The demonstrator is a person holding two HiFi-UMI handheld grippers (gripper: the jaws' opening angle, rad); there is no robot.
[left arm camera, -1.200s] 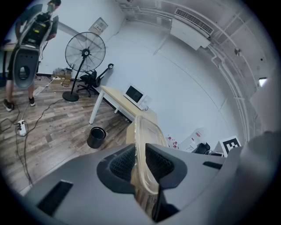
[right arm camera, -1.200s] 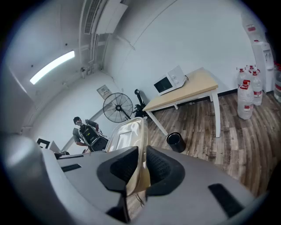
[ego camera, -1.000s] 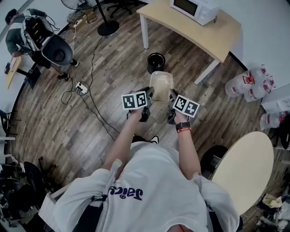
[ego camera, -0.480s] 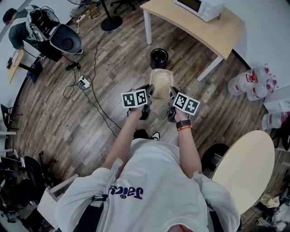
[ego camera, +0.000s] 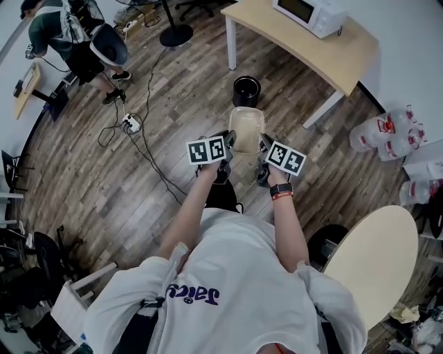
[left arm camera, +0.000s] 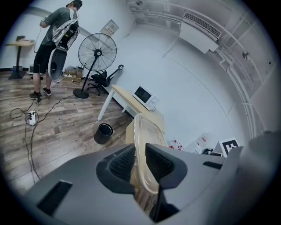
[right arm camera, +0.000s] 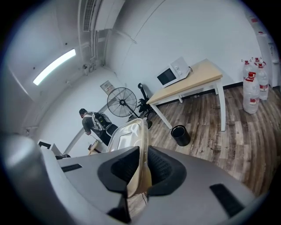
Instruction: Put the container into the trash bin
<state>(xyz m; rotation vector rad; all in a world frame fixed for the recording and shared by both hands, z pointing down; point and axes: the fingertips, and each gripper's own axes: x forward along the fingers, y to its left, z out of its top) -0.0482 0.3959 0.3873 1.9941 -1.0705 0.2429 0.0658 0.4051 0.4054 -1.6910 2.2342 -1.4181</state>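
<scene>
While the left gripper [ego camera: 228, 143] clamps its narrowly set jaws on one long rim of the container [ego camera: 246, 130], the right gripper [ego camera: 264, 145] has the opposite rim between its pads, with its jaws closing on it. The translucent container hangs between both grippers, clear of the floor [ego camera: 173, 104], near the trash bin [ego camera: 246, 90] on the person's side. Beside the trash bin, on its far side, stands a desk [ego camera: 304, 45] with a microwave [ego camera: 311, 12].
</scene>
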